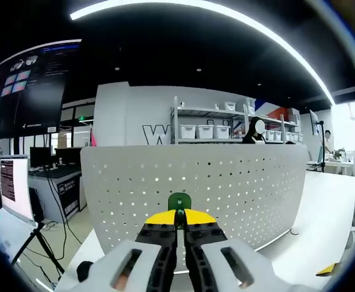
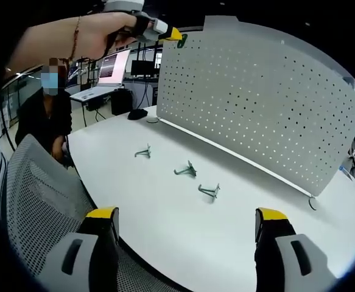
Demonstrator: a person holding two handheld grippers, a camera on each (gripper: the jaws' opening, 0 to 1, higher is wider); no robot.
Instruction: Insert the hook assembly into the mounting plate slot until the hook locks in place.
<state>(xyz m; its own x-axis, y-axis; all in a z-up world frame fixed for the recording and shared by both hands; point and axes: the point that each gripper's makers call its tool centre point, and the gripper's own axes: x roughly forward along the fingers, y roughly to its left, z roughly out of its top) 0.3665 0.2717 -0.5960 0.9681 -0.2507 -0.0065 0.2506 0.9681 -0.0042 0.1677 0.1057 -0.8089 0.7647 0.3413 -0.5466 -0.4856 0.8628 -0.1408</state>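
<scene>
Left gripper view: the left gripper (image 1: 178,224), yellow-tipped, rises from the bottom centre with its jaws clenched on a green hook (image 1: 179,202), whose rounded end stands just above the jaw tips, long axis running up the frame. Directly ahead stands the white perforated mounting plate (image 1: 238,182), a curved pegboard spanning the middle of the frame. Behind it, a wall at centre bears a large letter "W" (image 1: 153,134), partly cut off by the plate's top edge. To its right, a metal shelf rack (image 1: 207,125) carries white bins (image 1: 205,131); their contents cannot be seen. A monitor (image 1: 14,186) at lower left shows lines of text too small to read, and a dark screen (image 1: 34,85) at upper left shows small panels, likewise illegible.

Right gripper view: the right gripper (image 2: 186,234) rises from the bottom with its jaws released and wide apart, holding nothing. Three grey-green hooks (image 2: 189,171) lie apart in a diagonal row on the white table (image 2: 165,237), in front of the plate. At top left, a hand (image 2: 98,31) holds the left gripper at the plate's upper left corner, the green hook pointing right toward the plate edge. A mesh chair (image 2: 37,207) occupies the lower left.
</scene>
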